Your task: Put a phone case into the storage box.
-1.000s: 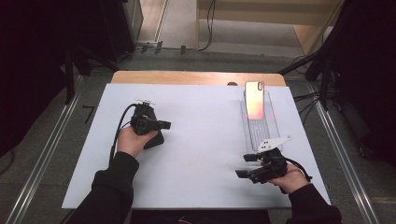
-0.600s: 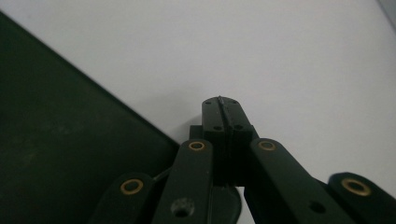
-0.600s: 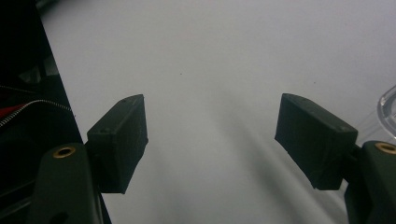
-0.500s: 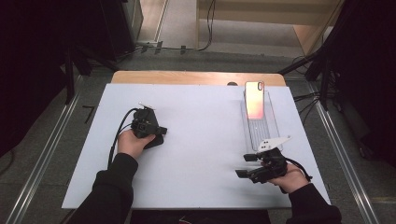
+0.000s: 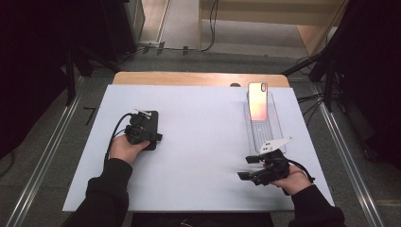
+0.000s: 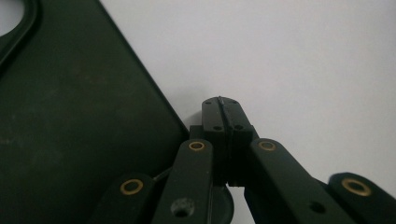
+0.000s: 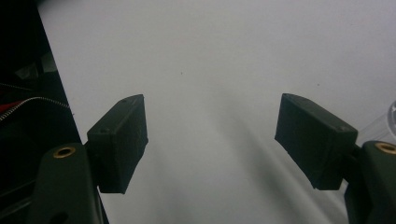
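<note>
Up on the white table we have two hand-held grippers at work, one at each side. The left gripper sits out at about nine o'clock on the board, resting over a dark phone case that lies flat there, and from its own camera the left gripper's jaws are pressed tight together, tips down on the white surface just beside the case's edge, touching nothing between them. Over at about four o'clock, the right gripper lies low in the right hand, its grey three-cornered plate on top; from its own camera the right gripper's jaws are spread wide with only bare white table between them. Up at about one o'clock, a phone with a glowing pinkish-orange back lies on the far end of a clear tray, well apart from both grippers, and the tray's near end reaches almost down to the right gripper.
</note>
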### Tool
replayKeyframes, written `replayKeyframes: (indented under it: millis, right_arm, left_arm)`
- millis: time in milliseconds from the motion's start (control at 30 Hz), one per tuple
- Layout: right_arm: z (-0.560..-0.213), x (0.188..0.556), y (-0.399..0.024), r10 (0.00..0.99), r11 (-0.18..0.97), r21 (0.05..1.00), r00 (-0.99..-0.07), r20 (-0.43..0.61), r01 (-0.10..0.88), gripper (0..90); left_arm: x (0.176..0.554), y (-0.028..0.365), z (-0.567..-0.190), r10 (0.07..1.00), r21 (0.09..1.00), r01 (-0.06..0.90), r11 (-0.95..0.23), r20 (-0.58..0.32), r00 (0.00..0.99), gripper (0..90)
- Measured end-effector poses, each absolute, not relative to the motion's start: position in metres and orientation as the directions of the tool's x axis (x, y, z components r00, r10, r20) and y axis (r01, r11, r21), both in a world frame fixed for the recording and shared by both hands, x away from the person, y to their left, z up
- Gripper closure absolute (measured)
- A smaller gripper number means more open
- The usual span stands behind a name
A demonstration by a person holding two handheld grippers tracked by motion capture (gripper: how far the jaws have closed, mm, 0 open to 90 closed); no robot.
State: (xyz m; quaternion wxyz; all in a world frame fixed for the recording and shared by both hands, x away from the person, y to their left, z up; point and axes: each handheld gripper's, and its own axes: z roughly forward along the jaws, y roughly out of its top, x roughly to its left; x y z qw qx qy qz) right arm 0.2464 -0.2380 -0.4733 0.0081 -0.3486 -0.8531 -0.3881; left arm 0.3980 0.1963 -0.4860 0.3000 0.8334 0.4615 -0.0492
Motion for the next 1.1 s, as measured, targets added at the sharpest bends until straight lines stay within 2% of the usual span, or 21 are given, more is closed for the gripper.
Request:
replayKeyframes:
  millis: [533, 667, 800, 900, 1100]
  right_arm:
    - [-0.474, 0.251, -0.235, 0.583, 0.466, 0.652, -0.762, 0.283, 0.599, 23.3]
    - [-0.474, 0.252, -0.234, 0.58, 0.469, 0.652, -0.765, 0.282, 0.596, 23.3]
    - [-0.474, 0.252, -0.234, 0.582, 0.471, 0.647, -0.763, 0.282, 0.599, 23.3]
    - [-0.474, 0.252, -0.235, 0.584, 0.472, 0.646, -0.762, 0.281, 0.6, 23.2]
    - [-0.475, 0.252, -0.237, 0.588, 0.47, 0.645, -0.759, 0.281, 0.603, 23.3]
  left_arm:
    - [0.387, 0.224, -0.485, 0.769, 0.433, 0.835, -0.34, -0.382, 0.512, 89.9]
    - [0.381, 0.221, -0.475, 0.732, 0.472, 0.826, -0.309, -0.436, 0.523, 82.2]
    - [0.369, 0.218, -0.462, 0.687, 0.516, 0.799, -0.307, -0.46, 0.562, 64.9]
    - [0.359, 0.218, -0.458, 0.665, 0.526, 0.794, -0.304, -0.479, 0.573, 55.7]
    - [0.338, 0.223, -0.453, 0.628, 0.559, 0.774, -0.297, -0.496, 0.599, 46.2]
